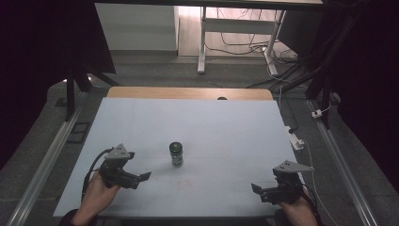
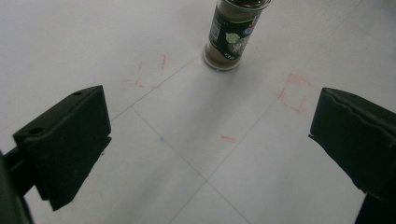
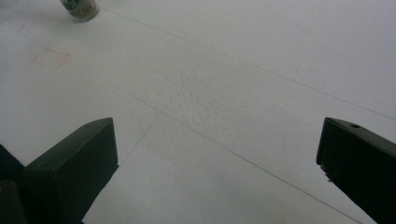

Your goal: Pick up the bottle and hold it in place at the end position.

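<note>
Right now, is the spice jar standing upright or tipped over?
Upright: the spice jar stands on its base on the table, cap on top, apart from both tongs.

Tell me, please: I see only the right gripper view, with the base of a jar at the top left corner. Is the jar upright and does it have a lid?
Observer: Yes. In the high view the jar stands upright on the table, with a dark lid on top.
Operator: Which hand-held gripper is nearer to it?
Observer: The left hand-held gripper is nearer; the right hand-held gripper sits far off by the table's near right corner.
Operator: Is the left one open and aimed at the jar?
Observer: Its jaws stand wide apart in the left gripper view, and the jar lies ahead between them, not yet touched.
</note>
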### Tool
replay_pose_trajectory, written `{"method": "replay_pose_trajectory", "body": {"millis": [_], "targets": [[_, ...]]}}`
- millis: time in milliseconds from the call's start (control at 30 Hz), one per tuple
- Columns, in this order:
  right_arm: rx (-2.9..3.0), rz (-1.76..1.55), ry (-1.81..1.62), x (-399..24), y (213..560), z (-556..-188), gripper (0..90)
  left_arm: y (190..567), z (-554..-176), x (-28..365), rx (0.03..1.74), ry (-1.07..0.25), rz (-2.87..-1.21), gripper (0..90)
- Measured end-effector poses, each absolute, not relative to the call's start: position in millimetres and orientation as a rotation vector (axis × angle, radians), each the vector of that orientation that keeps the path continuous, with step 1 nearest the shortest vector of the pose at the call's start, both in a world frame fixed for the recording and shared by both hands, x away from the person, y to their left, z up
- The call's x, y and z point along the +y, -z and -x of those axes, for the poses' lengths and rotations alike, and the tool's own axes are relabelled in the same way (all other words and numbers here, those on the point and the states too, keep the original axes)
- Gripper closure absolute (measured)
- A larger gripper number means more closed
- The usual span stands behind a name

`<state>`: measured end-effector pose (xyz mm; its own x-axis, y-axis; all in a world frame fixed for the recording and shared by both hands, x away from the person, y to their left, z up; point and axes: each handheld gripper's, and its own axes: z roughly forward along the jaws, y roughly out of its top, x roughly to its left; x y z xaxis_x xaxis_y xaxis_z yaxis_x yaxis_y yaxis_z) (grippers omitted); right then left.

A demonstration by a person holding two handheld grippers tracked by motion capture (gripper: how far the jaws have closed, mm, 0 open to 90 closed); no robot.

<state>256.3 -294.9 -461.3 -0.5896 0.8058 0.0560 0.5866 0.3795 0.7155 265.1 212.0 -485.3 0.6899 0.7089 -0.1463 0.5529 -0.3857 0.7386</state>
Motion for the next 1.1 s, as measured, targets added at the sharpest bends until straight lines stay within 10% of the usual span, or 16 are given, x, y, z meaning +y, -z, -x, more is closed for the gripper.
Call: {"method": "replay_pose_trajectory", "body": {"millis": [1100], "targets": [[2.366,-1.207,-1.018,-293.6,462.3,-257.1,0.0,509.7,-339.1,143.3,0.778,-0.187,-2.215,3.6]]}}
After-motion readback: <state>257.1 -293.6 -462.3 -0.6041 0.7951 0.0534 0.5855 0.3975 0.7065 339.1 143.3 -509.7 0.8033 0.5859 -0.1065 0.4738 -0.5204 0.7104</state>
